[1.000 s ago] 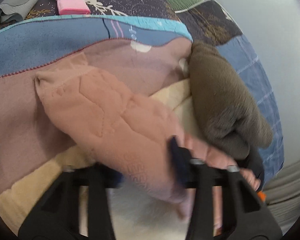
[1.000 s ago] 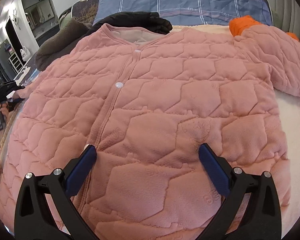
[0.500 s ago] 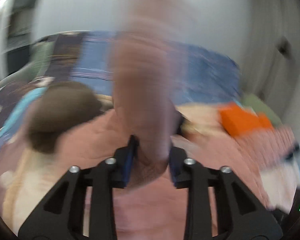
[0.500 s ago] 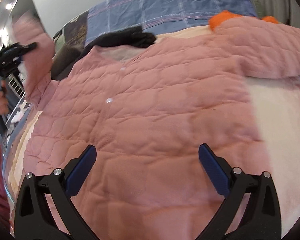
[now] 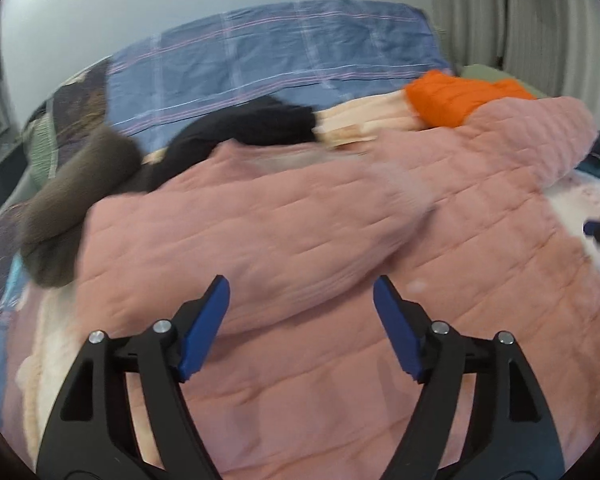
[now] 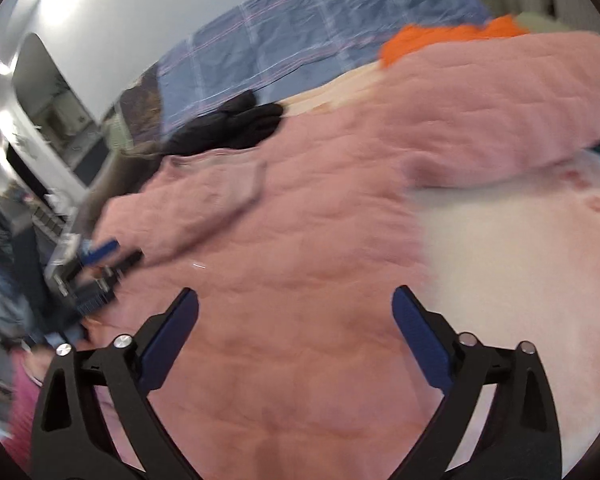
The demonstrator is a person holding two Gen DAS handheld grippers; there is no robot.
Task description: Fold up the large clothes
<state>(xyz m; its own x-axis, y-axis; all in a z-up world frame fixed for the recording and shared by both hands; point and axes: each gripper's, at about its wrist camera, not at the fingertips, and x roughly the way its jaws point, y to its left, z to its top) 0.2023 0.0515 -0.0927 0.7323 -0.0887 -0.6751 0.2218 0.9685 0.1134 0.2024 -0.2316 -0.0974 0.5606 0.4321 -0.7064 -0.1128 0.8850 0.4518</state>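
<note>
A large pink quilted jacket (image 5: 308, 248) lies spread on the bed; it fills the right wrist view (image 6: 300, 280) too. Its left sleeve (image 5: 284, 216) lies folded across the chest. The other sleeve (image 6: 500, 112) stretches out to the right. My left gripper (image 5: 300, 304) is open and empty just above the folded sleeve. My right gripper (image 6: 296, 312) is open and empty over the jacket's lower body. The left gripper also shows in the right wrist view (image 6: 96, 264) at the jacket's left edge.
A brown fleece garment (image 5: 72, 208) and a black one (image 5: 244, 128) lie at the jacket's far left. An orange garment (image 5: 456, 96) sits at the back right. A blue checked quilt (image 5: 280, 52) covers the head of the bed. A white blanket (image 6: 520, 260) lies to the right.
My left gripper carried the sleeve up and across the jacket's chest, then let it go and opened. My right gripper stayed open and swung a little to the right.
</note>
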